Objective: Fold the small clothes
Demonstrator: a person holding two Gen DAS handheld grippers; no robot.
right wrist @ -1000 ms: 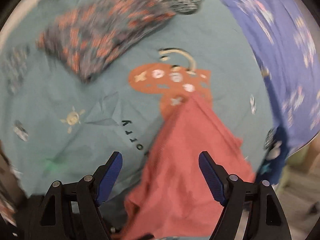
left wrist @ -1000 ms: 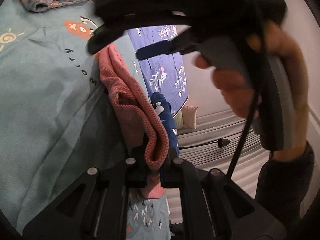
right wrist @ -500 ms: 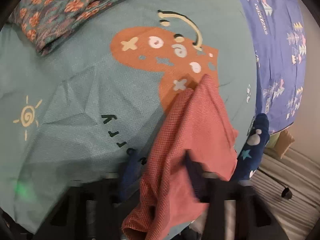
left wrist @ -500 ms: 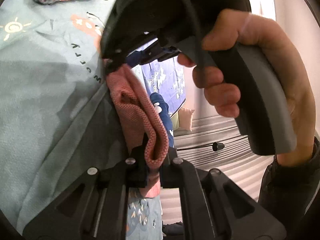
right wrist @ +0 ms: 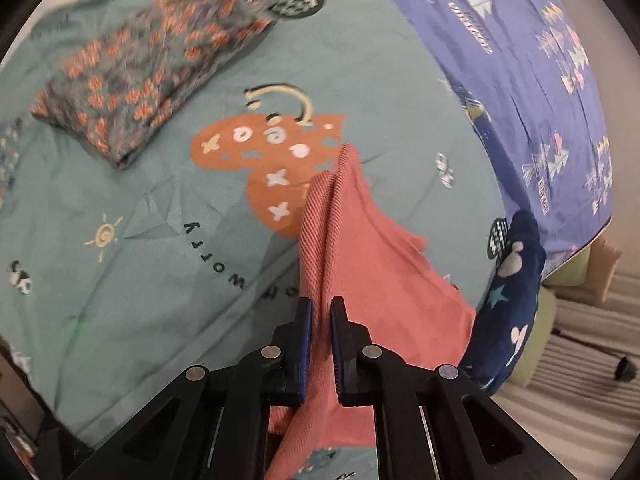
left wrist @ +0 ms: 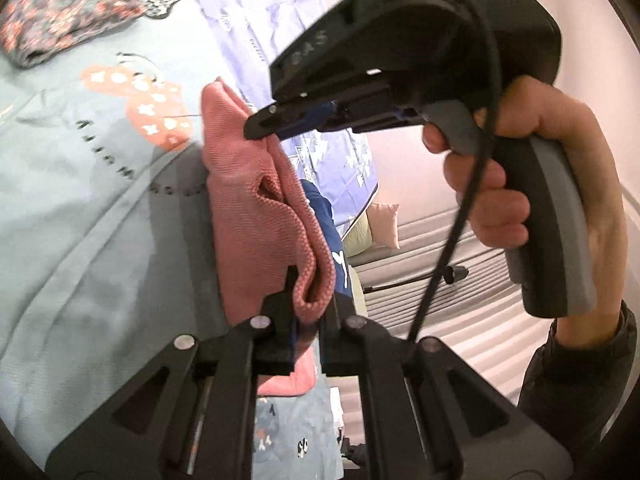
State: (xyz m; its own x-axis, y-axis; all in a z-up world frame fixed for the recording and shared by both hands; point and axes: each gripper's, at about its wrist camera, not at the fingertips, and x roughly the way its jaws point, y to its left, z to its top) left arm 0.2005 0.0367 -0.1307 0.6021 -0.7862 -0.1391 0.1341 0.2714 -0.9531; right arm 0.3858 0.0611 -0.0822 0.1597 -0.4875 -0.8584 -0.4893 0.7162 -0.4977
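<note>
A small pink ribbed garment [left wrist: 256, 216] hangs over the teal printed bedspread [left wrist: 80, 208]. My left gripper [left wrist: 312, 296] is shut on its folded near edge. In the same view a hand [left wrist: 500, 184] holds my right gripper [left wrist: 260, 124], whose tips pinch the garment's far end. From the right wrist view the right gripper [right wrist: 321, 312] is shut on a ridge of the pink garment [right wrist: 372, 264], which drapes down to the right above the bedspread [right wrist: 140, 240].
A folded floral garment [right wrist: 148, 80] lies at the far left of the bed. A navy star-print piece [right wrist: 512, 288] hangs off the bed's right edge beside a purple patterned sheet [right wrist: 532, 92]. Beyond the edge are a striped floor [left wrist: 460, 300] and cushions.
My right gripper closed from wide open onto the pink garment. Both grippers have risen, lifting the cloth off the bedspread.
</note>
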